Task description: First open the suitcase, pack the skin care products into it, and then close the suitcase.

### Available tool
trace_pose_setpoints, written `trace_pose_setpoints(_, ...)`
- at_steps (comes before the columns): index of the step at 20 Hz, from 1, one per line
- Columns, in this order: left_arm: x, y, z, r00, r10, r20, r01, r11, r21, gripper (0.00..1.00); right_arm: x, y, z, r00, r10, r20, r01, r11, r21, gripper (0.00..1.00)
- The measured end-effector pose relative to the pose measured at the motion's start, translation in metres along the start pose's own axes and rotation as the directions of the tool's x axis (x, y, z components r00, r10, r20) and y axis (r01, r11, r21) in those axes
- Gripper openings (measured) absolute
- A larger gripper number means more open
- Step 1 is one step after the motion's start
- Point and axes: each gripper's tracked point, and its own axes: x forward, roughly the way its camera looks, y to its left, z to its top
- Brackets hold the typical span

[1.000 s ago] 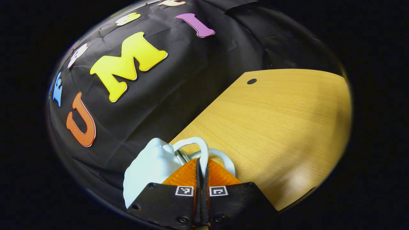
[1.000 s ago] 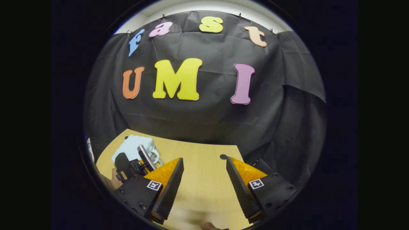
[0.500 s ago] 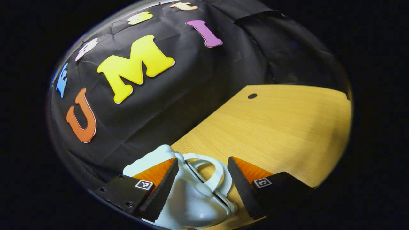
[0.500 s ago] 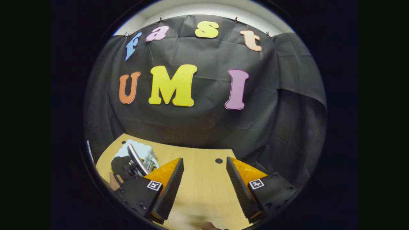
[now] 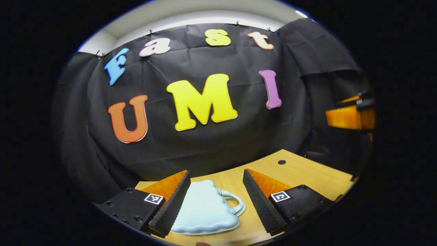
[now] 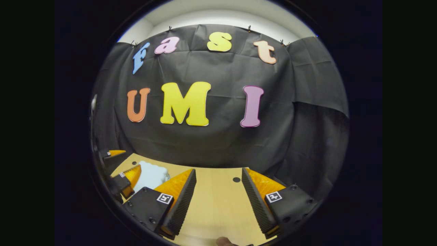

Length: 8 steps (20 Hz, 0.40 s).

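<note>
On the wooden bench [image 5: 307, 174], a pale blue suitcase [image 5: 205, 210] lies flat and closed, its handle facing right, between the spread fingers of the left claw [image 5: 215, 201], which grips nothing. Off to the right, the right claw [image 6: 218, 198] hangs over bare wood, fingers apart.

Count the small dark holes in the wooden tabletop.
2. One hole lies near the table's back edge, between the right gripper's fingers in its view. Another hole sits at the far left corner, behind the pale blue suitcase. More may be hidden.
</note>
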Motion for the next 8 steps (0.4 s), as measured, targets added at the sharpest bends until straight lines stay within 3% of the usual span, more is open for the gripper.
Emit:
trace_pose_setpoints(4, -0.018, 0.047, 0.028, 0.994, 0.105, 0.037, -0.104, 0.993, -0.047, 0.99, 0.002, 0.045, 0.013, 0.999, 0.044, 0.024, -0.044, 0.999, -0.017, 0.80)
trace_pose_setpoints(8, -0.023, 0.070, 0.038, 0.989, 0.137, 0.064, -0.129, 0.985, -0.112, 0.98, 0.005, 0.070, 0.017, 0.997, 0.066, 0.031, -0.066, 0.998, -0.019, 0.80)
